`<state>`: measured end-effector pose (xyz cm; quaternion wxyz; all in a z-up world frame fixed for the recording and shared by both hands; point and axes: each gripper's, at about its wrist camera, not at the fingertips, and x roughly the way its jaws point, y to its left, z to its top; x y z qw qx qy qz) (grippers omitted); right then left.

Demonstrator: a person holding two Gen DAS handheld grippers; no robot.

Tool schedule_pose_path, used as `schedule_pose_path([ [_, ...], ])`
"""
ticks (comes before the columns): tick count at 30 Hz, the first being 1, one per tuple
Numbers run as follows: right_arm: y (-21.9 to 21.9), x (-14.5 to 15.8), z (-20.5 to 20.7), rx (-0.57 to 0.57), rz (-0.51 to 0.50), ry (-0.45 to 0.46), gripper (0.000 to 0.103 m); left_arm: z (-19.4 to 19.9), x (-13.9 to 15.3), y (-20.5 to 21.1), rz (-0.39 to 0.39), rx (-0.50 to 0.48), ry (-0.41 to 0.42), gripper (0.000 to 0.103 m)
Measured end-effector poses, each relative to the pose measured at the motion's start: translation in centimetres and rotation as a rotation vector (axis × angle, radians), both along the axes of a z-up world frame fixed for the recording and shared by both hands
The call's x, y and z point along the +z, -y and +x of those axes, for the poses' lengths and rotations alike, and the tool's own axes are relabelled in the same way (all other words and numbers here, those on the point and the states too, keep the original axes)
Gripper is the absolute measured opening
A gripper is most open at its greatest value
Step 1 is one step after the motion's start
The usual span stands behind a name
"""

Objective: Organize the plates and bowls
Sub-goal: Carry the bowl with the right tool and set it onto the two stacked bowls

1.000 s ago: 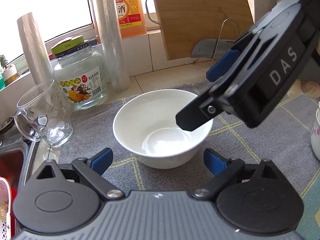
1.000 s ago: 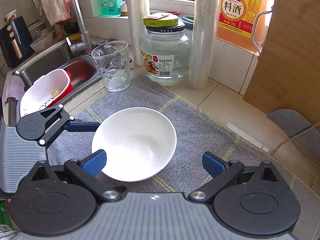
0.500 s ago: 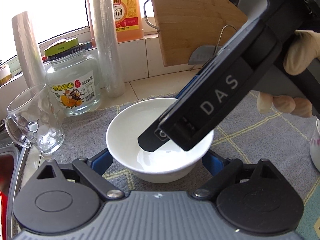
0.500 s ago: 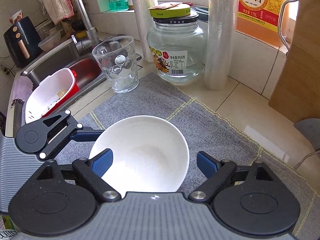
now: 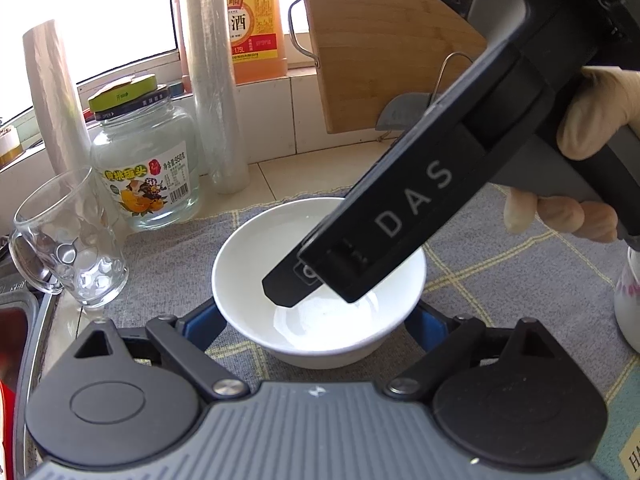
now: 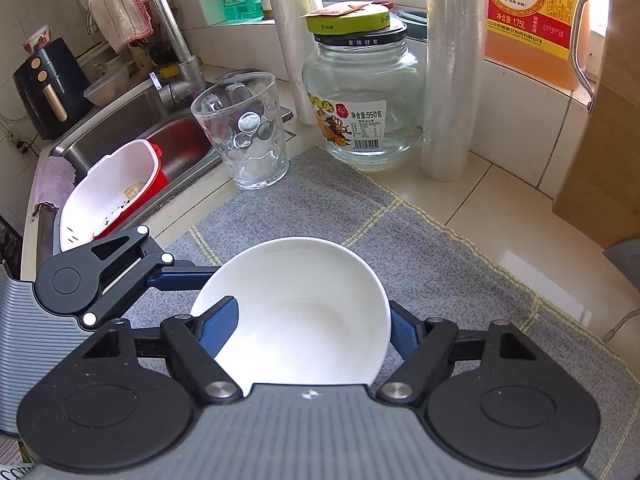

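A white bowl (image 5: pixel 320 280) sits on the grey checked mat (image 5: pixel 168 264); it also shows in the right wrist view (image 6: pixel 296 312). My left gripper (image 5: pixel 316 320) is open, its fingers on either side of the bowl's near wall. My right gripper (image 6: pixel 312 328) is open and straddles the bowl's rim: the left finger (image 6: pixel 220 324) is inside the bowl, the right finger outside it. In the left wrist view one right finger (image 5: pixel 288 284) dips into the bowl.
A glass mug (image 6: pixel 244 132), a glass jar (image 6: pixel 360 96), plastic-wrap rolls (image 6: pixel 452 68) and a cooking wine jug (image 6: pixel 532 16) stand behind the mat. The sink (image 6: pixel 120 132) with a red-and-white strainer (image 6: pixel 112 188) is left. A cutting board (image 5: pixel 380 36) leans at the back; a floral cup (image 5: pixel 628 300) stands right.
My right gripper has come down from above onto the bowl, one finger now inside it. My left gripper has moved closer, its fingers now flanking the bowl.
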<state>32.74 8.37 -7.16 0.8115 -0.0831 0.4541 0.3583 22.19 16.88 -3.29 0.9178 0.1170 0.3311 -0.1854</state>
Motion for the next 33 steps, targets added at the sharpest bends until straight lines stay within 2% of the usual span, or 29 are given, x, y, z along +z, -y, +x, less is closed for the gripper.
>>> schedule_pose_path([
  [12,1.1,1.8,-2.3,-0.031,0.048,-0.002,0.082,-2.2,2.3,0.8,0.011,-0.021,-0.012,0.094],
  [33,6.6,4.7,-10.3,-0.112,0.091,0.016,0.082,-8.5,4.9,5.0,0.005,-0.13,-0.035,0.094],
])
